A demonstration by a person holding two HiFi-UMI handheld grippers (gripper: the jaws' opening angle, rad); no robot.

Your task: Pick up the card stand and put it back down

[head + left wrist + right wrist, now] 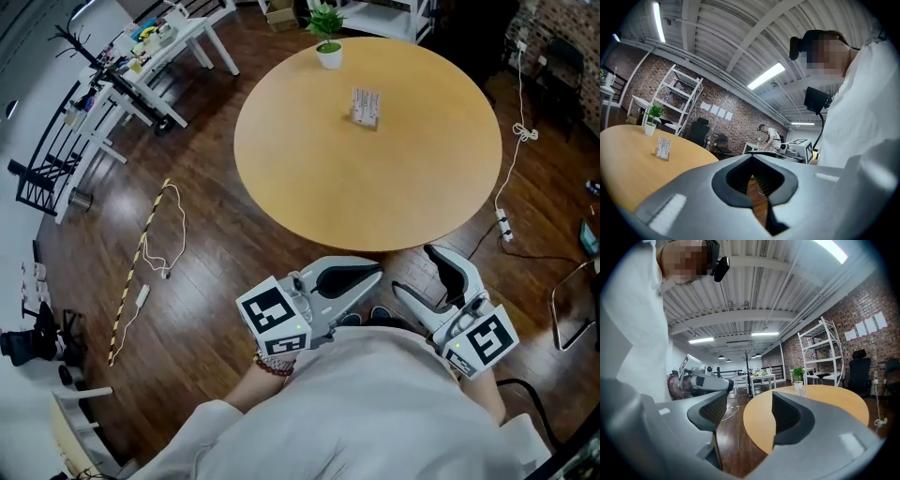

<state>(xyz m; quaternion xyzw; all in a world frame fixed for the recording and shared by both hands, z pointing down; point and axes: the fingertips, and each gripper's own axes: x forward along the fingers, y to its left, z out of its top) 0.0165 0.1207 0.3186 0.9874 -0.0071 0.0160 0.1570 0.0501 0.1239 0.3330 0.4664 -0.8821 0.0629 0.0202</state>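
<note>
At the 6 o'clock edge of the bench [375,197], both tools hang close to the person [375,412], over the floor [206,244], not above the top. Left tool [375,274]: jaws together, nothing in them. Right tool [433,281]: jaws apart, gap empty, only floor and bench edge visible through it.

Risks, my read:
- Long reach across almost the whole top. At full stretch control is poor. If one jaw touches first, it pushes or topples the card stand [366,108], which looks light and thin.
- Overshoot goes toward the plant pot [328,53]. A knock could tip it, and it's close to the far rim.
- Pinching high on the stand instead of low could bend it or let it swing in the jaws. Too far off to tell how stiff it is.
- Set-down: if it's released tilted, it falls flat.
- Left tool would have to open before it's any use.

Position: stand is upright on the far half of the bench, roughly 12 o'clock from both tools and well apart from them, untouched. Pot sits near it at its 11 o'clock. Right gripper view has the stand toward 2 o'clock of the jaw gap. Left gripper view has it far off at 9 o'clock. Right tool looks better aimed, and approach looks not yet begun.
</note>
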